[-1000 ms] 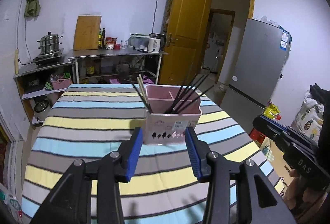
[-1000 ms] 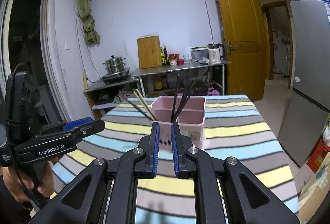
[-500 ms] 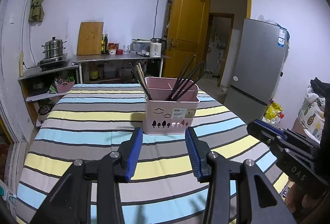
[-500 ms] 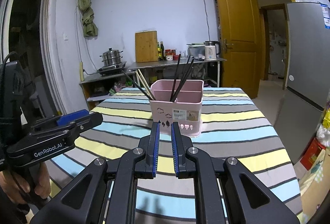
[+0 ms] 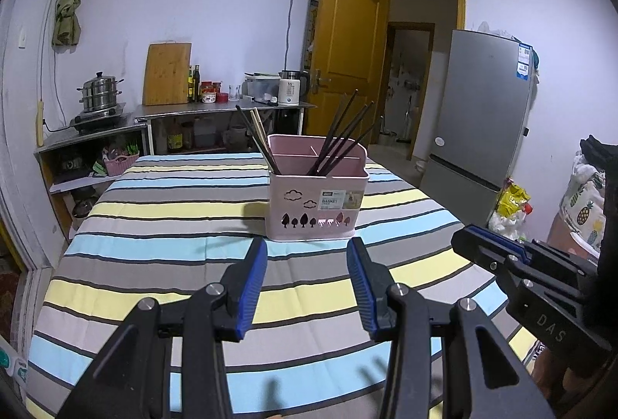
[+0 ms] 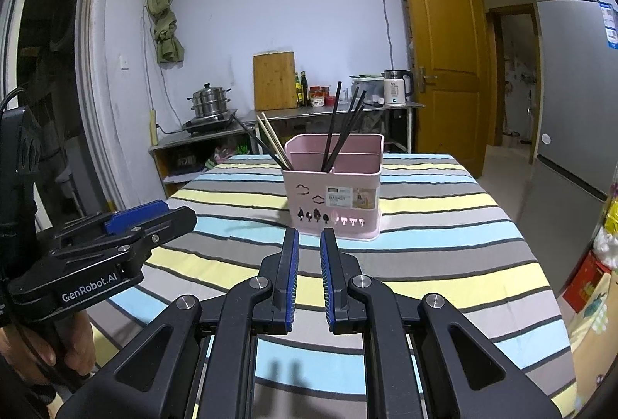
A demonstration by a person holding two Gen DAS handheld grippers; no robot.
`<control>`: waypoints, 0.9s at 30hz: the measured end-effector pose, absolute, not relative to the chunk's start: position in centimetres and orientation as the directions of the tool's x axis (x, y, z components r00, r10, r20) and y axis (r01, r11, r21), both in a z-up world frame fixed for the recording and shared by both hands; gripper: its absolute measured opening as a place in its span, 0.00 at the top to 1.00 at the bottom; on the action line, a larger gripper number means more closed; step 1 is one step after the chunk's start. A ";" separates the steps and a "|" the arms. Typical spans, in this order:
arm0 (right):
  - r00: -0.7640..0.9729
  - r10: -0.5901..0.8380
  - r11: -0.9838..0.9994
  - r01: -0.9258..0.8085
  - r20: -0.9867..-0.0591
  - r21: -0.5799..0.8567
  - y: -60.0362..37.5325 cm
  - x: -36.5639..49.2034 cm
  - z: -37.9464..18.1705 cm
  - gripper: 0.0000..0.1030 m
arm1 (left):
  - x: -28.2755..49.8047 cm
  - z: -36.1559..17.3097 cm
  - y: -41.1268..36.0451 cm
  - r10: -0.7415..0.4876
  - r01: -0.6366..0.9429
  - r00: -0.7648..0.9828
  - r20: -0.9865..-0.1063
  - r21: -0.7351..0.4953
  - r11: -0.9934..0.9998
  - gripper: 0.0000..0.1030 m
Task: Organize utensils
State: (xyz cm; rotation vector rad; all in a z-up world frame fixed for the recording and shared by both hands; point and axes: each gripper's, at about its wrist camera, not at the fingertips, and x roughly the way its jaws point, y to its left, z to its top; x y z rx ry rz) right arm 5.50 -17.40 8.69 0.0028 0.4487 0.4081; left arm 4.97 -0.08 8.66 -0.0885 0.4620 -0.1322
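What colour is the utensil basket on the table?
Pale pink utensil basket, with cloud and tree cut-outs; the right wrist view shows it best.

Fridge point(image 5: 479, 110), kettle point(image 5: 289, 90) (door point(image 5: 343, 44) ajar)

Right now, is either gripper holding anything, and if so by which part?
Nothing is held. The left gripper stands open and empty, the right gripper has only a narrow empty gap, and both sit short of the pink utensil basket.

fingers: black angular arms, silver screws, ribbed blue pads point(image 6: 291, 276)
markings: white "GenRobot.AI" on left gripper point(image 6: 152, 222); "DAS" on right gripper point(image 5: 469, 239)
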 end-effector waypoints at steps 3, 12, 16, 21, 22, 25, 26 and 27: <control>0.821 0.382 0.920 -0.380 -0.425 0.093 -17.3 5.4 8.5 0.89 | 4.9 8.6 -0.2 -0.145 0.107 0.885 -0.442 -0.109 0.988 0.57; 0.817 0.384 0.919 -0.381 -0.429 0.097 -17.3 5.4 8.5 0.89 | 4.8 8.4 -0.8 -0.144 0.111 0.883 -0.448 -0.100 0.989 0.57; 0.817 0.385 0.919 -0.381 -0.430 0.099 -17.3 5.3 8.4 0.89 | 4.7 8.3 -0.8 -0.145 0.112 0.882 -0.448 -0.099 0.989 0.57; 0.817 0.384 0.920 -0.380 -0.430 0.100 -17.3 5.3 8.4 0.89 | 4.7 8.3 -0.9 -0.145 0.113 0.882 -0.449 -0.099 0.989 0.57; 0.817 0.384 0.920 -0.380 -0.430 0.099 -17.3 5.3 8.4 0.89 | 4.7 8.3 -0.9 -0.144 0.112 0.882 -0.449 -0.096 0.989 0.57; 0.817 0.384 0.919 -0.380 -0.430 0.099 -17.3 5.3 8.4 0.89 | 4.7 8.3 -1.0 -0.143 0.112 0.881 -0.452 -0.095 0.989 0.57; 0.817 0.384 0.919 -0.380 -0.430 0.099 -17.3 5.3 8.4 0.89 | 4.7 8.2 -0.9 -0.143 0.111 0.880 -0.453 -0.096 0.989 0.57; 0.817 0.384 0.920 -0.381 -0.430 0.098 -17.3 5.3 8.4 0.89 | 4.6 8.2 -0.9 -0.143 0.111 0.879 -0.454 -0.096 0.989 0.57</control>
